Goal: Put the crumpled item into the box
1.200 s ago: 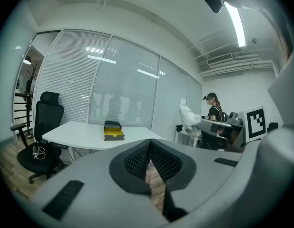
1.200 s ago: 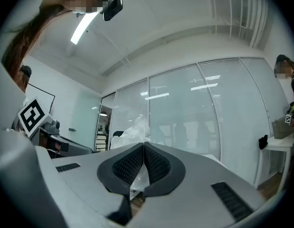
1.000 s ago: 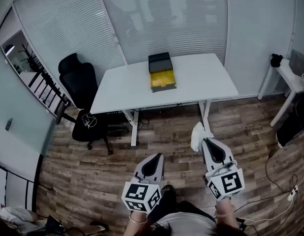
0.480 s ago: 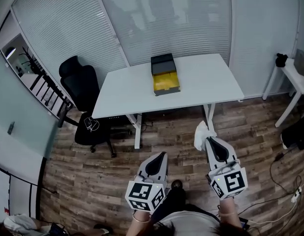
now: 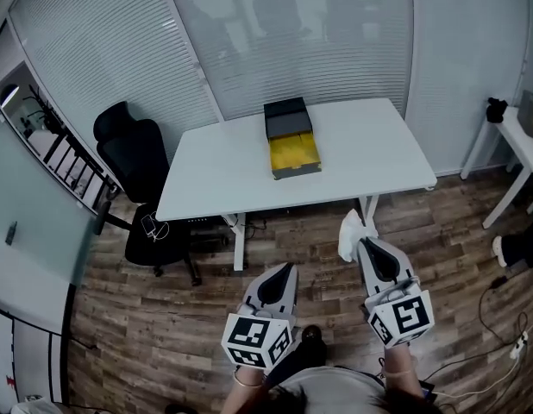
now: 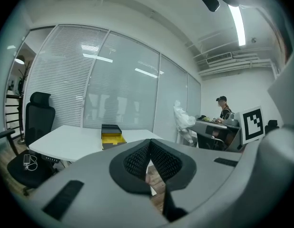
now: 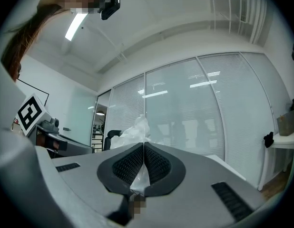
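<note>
A crumpled white item [image 5: 350, 233] sticks out ahead of my right gripper [image 5: 364, 245], which is shut on it; the same crumpled item [image 7: 130, 134] rises above the closed jaws in the right gripper view. The box [image 5: 291, 141], dark with a yellow inside and its lid laid back, sits on the white table [image 5: 223, 166] well ahead of both grippers. It shows small as the box [image 6: 112, 135] in the left gripper view. My left gripper [image 5: 282, 273] is shut with nothing in it, held low over the wooden floor.
A black office chair [image 5: 137, 171] stands at the table's left end. A second white table [image 5: 517, 141] is at the right edge. Frosted glass walls with blinds close the back. A person [image 6: 224, 113] sits at a desk far right in the left gripper view.
The table and box have drawn slightly nearer and shifted right in the head view. Both grippers keep their hold and pose.
</note>
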A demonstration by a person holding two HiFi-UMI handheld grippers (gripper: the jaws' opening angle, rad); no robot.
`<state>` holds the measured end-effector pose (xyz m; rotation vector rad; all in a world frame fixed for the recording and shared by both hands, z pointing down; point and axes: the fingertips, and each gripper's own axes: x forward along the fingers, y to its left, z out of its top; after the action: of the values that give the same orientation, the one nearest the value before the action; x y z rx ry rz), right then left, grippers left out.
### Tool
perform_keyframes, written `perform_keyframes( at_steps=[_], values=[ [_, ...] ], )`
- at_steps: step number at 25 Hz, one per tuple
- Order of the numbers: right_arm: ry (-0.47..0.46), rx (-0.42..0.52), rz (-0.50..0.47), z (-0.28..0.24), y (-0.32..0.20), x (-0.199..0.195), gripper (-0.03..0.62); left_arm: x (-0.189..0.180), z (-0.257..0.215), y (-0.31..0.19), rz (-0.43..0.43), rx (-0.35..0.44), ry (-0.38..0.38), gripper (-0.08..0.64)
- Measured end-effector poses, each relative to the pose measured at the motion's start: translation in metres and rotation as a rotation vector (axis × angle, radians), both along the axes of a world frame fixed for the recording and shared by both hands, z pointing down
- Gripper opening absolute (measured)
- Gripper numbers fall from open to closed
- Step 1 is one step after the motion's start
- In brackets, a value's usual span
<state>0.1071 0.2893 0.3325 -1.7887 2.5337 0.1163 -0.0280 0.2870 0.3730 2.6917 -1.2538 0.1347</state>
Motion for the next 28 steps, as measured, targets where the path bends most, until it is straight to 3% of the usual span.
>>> perform_keyframes(
  at_steps=[17, 28],
  values=[
    [0.026, -0.015, 0.016, -0.004, -0.114, -0.036, 0.032, -0.032, -0.003, -0.115, 0.028, 0.009, 0.035, 0.017],
    [0.039, -0.019, 0.047, -0.003, -0.156, -0.043, 0.032, -0.037, 0.002, -0.158, 0.066, 0.003, 0.041, 0.017]
  ],
)
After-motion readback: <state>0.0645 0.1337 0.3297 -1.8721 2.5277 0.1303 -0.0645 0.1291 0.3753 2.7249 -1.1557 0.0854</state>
